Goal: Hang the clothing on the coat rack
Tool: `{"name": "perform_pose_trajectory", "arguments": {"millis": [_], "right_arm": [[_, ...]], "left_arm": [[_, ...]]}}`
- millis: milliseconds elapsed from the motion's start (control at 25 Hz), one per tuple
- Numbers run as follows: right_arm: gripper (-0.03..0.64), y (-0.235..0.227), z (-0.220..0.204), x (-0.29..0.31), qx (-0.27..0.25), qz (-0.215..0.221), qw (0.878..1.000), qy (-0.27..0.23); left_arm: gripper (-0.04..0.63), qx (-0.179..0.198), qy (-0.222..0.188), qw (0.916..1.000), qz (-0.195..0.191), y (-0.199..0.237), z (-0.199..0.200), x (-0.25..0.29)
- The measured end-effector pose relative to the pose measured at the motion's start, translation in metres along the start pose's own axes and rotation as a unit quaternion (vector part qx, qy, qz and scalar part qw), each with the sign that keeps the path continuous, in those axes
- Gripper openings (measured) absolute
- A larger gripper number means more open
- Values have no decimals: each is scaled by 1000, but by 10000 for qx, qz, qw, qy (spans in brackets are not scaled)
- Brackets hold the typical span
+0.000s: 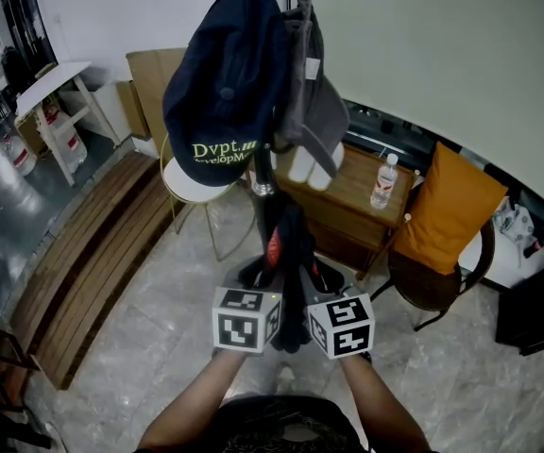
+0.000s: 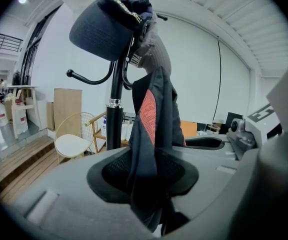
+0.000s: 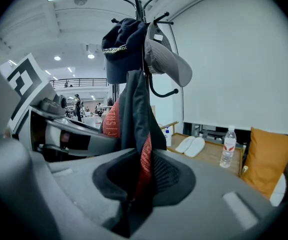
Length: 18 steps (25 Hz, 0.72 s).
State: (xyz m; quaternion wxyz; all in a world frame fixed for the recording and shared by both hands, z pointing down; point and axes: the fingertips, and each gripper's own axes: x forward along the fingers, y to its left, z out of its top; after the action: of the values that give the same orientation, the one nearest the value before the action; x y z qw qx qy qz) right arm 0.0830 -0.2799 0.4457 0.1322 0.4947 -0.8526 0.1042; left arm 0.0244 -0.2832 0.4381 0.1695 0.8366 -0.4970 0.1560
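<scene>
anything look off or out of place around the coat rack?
Nothing spilled or damaged. Two oddities: a pair of white slippers lies on the wooden table beside the water bottle, and the dark garment hangs as a bunched, twisted strip down the coat rack pole rather than spread out.

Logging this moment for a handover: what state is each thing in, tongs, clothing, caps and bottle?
left tongs: open, dark garment between the jaws
right tongs: shut on the dark garment
dark garment: draped down from a coat rack hook
navy cap: hung on the coat rack
grey cap: hung on the coat rack
water bottle: upright, capped, on the wooden table
</scene>
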Motion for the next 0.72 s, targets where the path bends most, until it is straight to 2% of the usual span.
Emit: {"name": "perform_pose_trajectory", "arguments": {"millis": [720], "right_arm": [[72,23,6,-27,-15,-71,10000,-47]], "left_arm": [[115,-93,-112,9998,-145,-11,-4,-31]]}}
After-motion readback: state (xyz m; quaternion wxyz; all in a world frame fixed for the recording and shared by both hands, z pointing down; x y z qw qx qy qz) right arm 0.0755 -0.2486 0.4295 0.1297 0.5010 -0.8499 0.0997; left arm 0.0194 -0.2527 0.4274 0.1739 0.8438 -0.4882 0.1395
